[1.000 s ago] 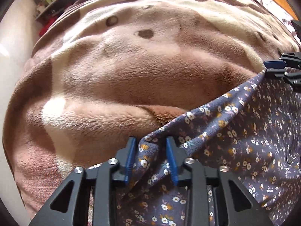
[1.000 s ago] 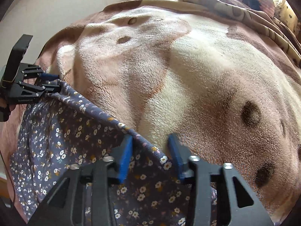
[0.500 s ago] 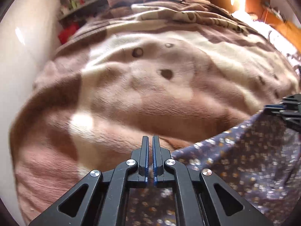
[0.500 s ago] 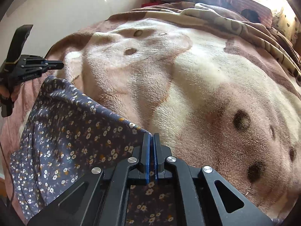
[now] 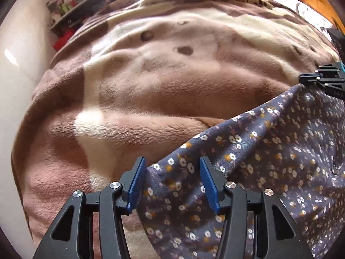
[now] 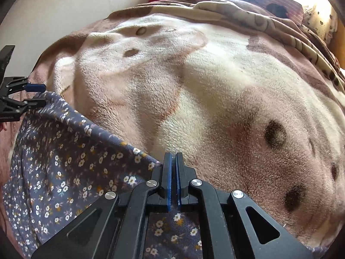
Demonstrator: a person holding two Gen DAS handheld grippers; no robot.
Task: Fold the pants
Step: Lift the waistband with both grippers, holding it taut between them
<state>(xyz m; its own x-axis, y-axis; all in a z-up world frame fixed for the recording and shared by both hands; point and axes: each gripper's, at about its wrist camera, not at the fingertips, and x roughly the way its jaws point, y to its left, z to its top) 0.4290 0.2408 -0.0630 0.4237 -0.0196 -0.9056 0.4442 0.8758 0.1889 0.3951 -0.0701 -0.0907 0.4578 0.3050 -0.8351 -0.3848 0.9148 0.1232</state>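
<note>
The pants are dark blue-grey cloth with small white and orange flowers, spread over a fleece blanket; they also show in the right wrist view. My left gripper is open, with a corner of the pants' edge lying loose between its blue pads. My right gripper is shut on the other corner of that edge. The right gripper also shows at the right side of the left wrist view, and the left gripper at the left side of the right wrist view, where its fingers stand apart.
A brown, pink and cream fleece blanket covers the bed; it also shows in the right wrist view. A pale wall runs along the left. A shelf with small items stands at the far end.
My left gripper was open on the pants' edge, shut half a second ago, and has opened again now. My right gripper closed on its corner and stays shut. Both have lowered again towards the blanket.
</note>
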